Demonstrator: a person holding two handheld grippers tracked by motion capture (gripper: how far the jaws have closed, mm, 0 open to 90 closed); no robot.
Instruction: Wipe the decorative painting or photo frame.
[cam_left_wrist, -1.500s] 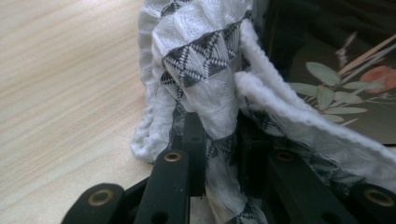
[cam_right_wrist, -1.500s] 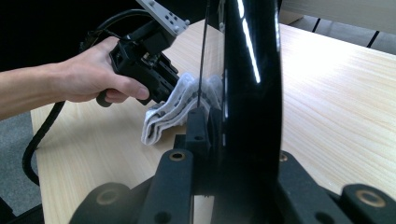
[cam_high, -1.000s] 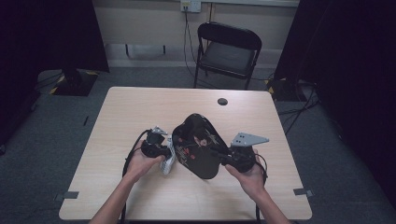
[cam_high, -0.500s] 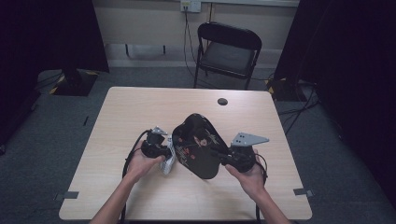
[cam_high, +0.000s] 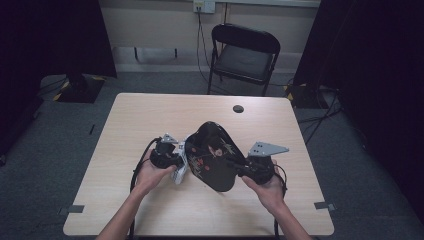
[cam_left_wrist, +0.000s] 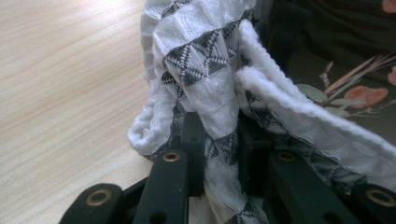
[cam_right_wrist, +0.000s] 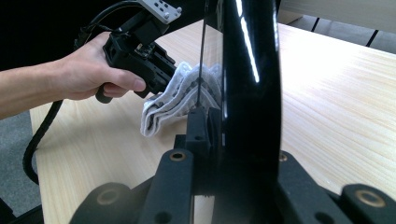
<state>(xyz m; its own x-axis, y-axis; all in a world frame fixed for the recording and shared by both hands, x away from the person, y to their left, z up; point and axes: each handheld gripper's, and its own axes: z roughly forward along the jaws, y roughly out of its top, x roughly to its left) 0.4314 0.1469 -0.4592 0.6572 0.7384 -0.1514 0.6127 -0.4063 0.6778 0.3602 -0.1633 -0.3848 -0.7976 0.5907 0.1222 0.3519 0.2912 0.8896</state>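
the left claw (cam_high: 176, 162) is clamped on a folded white cloth (cam_high: 181, 167) woven with dark grey triangle bands; in the left gripper view its two black jaws pinch a bunched fold of that cloth (cam_left_wrist: 205, 88), with a thick white hem running off beside them. the right claw (cam_high: 239, 167) is closed tight on the edge of a glossy black plate (cam_high: 212, 157), held up on its edge above the middle of the pale wooden surface (cam_high: 150, 115) and tilted. the plate's face carries a printed pattern of red-pink flowers and pale leaves (cam_left_wrist: 355, 91); no brand, label or lettering can be read on the plate or the cloth. in the right gripper view the plate (cam_right_wrist: 247, 93) stands edge-on between the jaws, and the cloth (cam_right_wrist: 180, 95) lies against its far side, held there by the left hand (cam_right_wrist: 88, 70). a small dark round object (cam_high: 238, 108) sits near the surface's far edge, well apart from both, and a black folding chair (cam_high: 245, 52) stands beyond it.
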